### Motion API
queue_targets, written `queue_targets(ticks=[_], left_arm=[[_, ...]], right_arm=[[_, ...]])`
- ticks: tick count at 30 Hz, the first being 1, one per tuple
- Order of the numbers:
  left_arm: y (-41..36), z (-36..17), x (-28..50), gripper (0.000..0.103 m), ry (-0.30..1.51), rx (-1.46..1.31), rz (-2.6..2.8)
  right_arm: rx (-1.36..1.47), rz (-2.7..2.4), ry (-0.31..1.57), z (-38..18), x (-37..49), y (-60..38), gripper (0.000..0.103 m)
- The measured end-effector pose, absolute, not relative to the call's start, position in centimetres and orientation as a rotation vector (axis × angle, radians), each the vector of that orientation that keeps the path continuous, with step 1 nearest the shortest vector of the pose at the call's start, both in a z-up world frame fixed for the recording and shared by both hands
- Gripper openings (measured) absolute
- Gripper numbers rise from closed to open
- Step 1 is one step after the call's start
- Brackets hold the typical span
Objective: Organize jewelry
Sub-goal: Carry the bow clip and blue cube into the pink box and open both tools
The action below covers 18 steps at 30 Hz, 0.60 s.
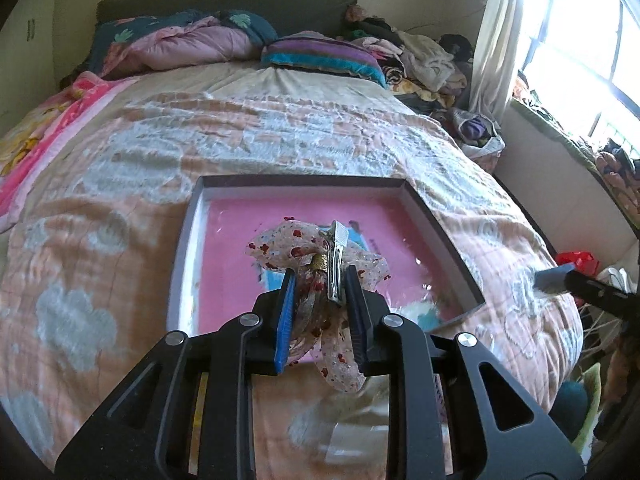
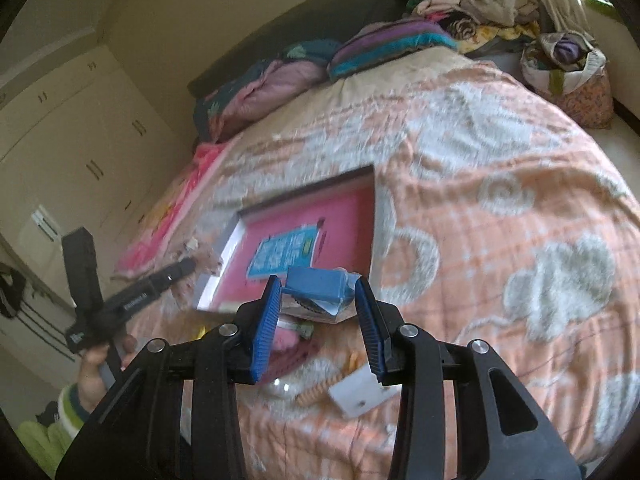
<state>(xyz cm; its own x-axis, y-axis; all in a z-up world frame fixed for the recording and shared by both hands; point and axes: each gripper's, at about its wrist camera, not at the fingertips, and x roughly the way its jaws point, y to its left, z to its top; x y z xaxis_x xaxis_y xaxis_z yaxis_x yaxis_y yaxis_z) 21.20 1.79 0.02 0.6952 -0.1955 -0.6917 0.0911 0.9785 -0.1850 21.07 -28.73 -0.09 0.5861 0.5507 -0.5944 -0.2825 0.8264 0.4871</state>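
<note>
My left gripper (image 1: 320,276) is shut on a hair clip with a floral fabric bow (image 1: 280,248) and a silver metal clasp (image 1: 338,260). It hangs over the shallow box with a pink floor (image 1: 440,224) that lies on the bed. My right gripper (image 2: 317,282) is shut on a small clear packet with a blue card inside (image 2: 316,284), held just above the bed near the box's (image 2: 372,208) near corner. In the right wrist view the left gripper (image 2: 188,266) shows blurred at the left with the bow. The right gripper's fingertip (image 1: 554,276) shows at the right edge of the left wrist view.
Loose pieces lie on the peach blanket under my right gripper: a white card (image 2: 360,396), an orange spiral tie (image 2: 320,390), a pink item (image 2: 288,340). Pillows (image 1: 320,56) and piled clothes (image 1: 420,60) fill the head of the bed. A person's hand (image 2: 96,364) grips the left tool.
</note>
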Motion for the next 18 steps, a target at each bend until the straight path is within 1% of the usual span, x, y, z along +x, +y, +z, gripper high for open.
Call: queue_targets(ticks=[8,18], left_arm=[[1.5,-1.2,24.0,0.016,0.804,-0.139,-0.142],[3.6,-4.1,26.0,0.018,0.858,-0.154,-0.094]], right_arm=[[0.32,0.463,0.778,1.2,24.4,-28.3,0.037],[0.25,0.488,0.835,-1.1,29.7,-23.2,0.036]])
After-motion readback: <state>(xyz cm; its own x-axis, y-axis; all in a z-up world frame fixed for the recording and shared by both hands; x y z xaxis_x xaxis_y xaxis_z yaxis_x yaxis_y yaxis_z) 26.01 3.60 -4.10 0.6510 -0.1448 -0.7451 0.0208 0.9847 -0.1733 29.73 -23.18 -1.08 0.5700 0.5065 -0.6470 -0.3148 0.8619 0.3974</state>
